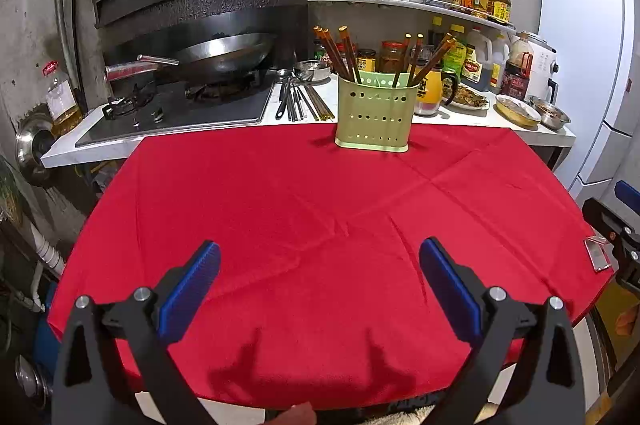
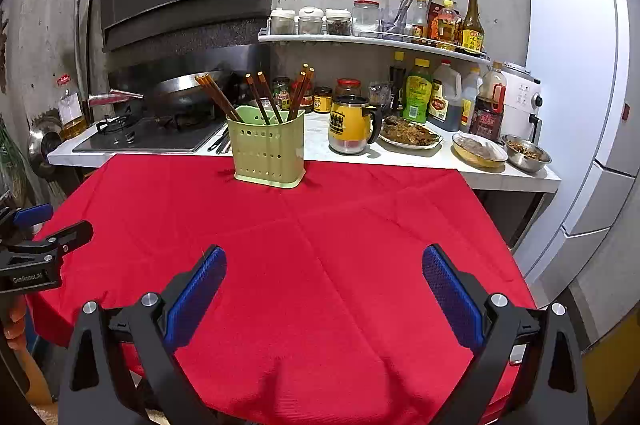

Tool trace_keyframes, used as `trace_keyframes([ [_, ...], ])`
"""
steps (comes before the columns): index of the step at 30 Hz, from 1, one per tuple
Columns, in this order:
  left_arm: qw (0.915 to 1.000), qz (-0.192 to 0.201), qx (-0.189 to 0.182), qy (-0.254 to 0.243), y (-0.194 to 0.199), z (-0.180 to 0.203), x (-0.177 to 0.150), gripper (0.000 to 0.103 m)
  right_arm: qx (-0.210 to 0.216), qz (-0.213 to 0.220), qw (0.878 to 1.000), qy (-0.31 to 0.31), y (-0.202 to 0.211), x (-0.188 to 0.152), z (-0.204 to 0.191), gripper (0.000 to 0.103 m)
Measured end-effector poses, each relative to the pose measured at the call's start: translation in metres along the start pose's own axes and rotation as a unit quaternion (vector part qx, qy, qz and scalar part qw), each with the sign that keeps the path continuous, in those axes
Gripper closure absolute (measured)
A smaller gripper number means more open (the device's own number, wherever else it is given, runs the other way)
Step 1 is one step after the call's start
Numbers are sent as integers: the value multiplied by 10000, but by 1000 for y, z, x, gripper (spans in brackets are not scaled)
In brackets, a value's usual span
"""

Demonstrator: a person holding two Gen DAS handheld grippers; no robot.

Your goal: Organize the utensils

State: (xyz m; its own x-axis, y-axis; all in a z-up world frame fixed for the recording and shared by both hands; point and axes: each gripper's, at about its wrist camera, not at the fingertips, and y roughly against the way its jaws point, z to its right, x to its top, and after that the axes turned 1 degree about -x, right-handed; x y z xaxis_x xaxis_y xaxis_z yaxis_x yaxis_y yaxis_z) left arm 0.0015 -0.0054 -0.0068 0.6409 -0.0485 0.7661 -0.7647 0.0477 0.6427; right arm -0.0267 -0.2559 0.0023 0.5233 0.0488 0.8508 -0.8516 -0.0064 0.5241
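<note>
- Left gripper (image 1: 320,279): held low over the near part of the red tablecloth (image 1: 320,209), pointing toward the far counter. Jaws spread wide, nothing between the blue pads (image 1: 192,289). Both fingers sit above the cloth; contact with it cannot be confirmed.
- Right gripper (image 2: 324,283): same attitude, low over the near cloth, facing the counter. Jaws wide apart, blue pads (image 2: 452,293) bare, nothing held.
- The two grippers are side by side: the right unit shows at the right edge of the left wrist view, the left unit at the left edge of the right wrist view, each clear of the other.
- Utensil holder (image 1: 375,113): pale green, perforated, upright at the far edge of the cloth, just in front of the white counter (image 1: 480,119). Brown chopsticks (image 1: 346,55) stand in it, leaning outward in groups.
- More utensils (image 1: 298,101) lie flat on the counter between the stove (image 1: 180,109) and the holder, just beside the holder's left side; individual types are hard to tell.
- Open room: the cloth between grippers and holder is unobstructed across its width.
- Edges: cloth drops off at left, right and near sides. A small flat object (image 1: 598,255) lies at the right rim of the cloth.
- Behind the holder: yellow mug (image 2: 354,123), food dishes, bottles; wok (image 1: 224,55) on the stove.
</note>
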Motion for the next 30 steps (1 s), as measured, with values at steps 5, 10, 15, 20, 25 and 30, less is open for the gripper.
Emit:
trace_keyframes([
  [5, 10000, -34, 7, -4, -4, -1, 1, 6, 9, -31, 10000, -15, -2, 0, 0, 6],
  [10, 10000, -48, 16, -20, -5, -1, 2, 6, 22, -40, 10000, -22, -3, 0, 1, 6],
  [15, 10000, -40, 21, -22, -5, -1, 2, 6, 22, -35, 10000, -31, -3, 0, 2, 6],
  [20, 10000, -36, 26, -27, -5, -1, 3, 6, 23, -36, 10000, -33, -4, 0, 2, 6],
  [25, 10000, -40, 25, -41, -5, -1, 4, 6, 30, -46, 10000, -31, -4, 0, 2, 6],
  [30, 10000, -37, 31, -34, -5, 0, 4, 6, 33, -41, 10000, -39, -4, 0, 3, 6],
])
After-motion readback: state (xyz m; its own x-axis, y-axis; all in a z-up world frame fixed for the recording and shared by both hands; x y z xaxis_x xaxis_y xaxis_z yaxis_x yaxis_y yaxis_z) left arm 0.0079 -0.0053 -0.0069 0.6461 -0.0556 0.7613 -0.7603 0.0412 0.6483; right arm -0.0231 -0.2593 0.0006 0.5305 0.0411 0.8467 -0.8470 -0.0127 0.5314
